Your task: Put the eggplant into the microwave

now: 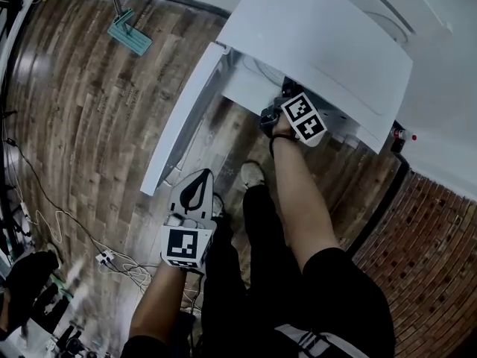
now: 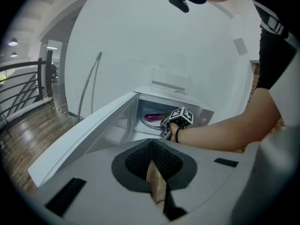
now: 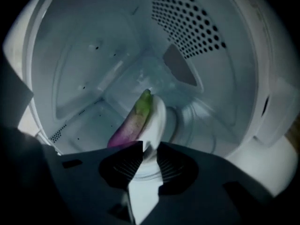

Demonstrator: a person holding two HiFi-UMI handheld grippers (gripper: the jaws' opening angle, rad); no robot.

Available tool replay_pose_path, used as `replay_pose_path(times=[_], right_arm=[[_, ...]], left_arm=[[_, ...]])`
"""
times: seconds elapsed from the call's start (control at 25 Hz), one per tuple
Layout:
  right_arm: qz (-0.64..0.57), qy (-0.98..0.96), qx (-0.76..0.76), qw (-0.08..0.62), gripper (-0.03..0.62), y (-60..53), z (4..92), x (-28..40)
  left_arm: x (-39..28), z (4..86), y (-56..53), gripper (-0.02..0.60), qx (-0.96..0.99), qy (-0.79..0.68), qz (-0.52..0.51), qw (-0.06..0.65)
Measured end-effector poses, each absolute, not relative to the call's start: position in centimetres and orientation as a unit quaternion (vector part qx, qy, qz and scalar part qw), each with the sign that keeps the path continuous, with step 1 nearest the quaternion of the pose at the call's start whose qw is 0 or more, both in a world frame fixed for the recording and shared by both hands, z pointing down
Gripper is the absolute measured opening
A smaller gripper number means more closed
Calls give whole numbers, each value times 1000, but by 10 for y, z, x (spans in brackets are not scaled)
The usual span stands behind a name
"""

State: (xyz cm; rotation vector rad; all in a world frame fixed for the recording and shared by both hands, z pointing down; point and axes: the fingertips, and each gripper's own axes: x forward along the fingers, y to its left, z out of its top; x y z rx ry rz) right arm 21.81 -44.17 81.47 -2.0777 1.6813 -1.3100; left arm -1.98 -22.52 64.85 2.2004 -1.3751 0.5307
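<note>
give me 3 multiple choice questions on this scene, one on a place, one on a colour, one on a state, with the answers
1. Where is the eggplant?
A) in a basket
B) inside the microwave
C) on top of the microwave

2. What colour is the eggplant?
A) purple with a green end
B) all white
C) orange

3. How is the microwave door?
A) shut
B) taken off
C) swung open

Answers:
1 B: the right gripper view shows it inside, just ahead of the right hand-held gripper.
2 A: its body is purple and its far tip is green.
3 C: the head view shows the door standing out from the front.
</note>
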Motion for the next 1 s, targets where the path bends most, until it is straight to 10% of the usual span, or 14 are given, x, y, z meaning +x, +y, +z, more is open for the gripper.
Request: replay_pose_path(times=[0.52, 0.64, 1.0], right_arm=[[-350, 529, -773, -10, 267, -437, 809, 231], [-370, 537, -758, 2, 34, -418, 803, 228], [-361, 652, -664, -64, 12, -317, 730, 172]], left_arm=[[-28, 649, -222, -2, 803, -507, 191, 250], [-30, 645, -226, -2, 803, -511, 186, 243], [-18, 599, -241, -2, 808, -501, 161, 267]])
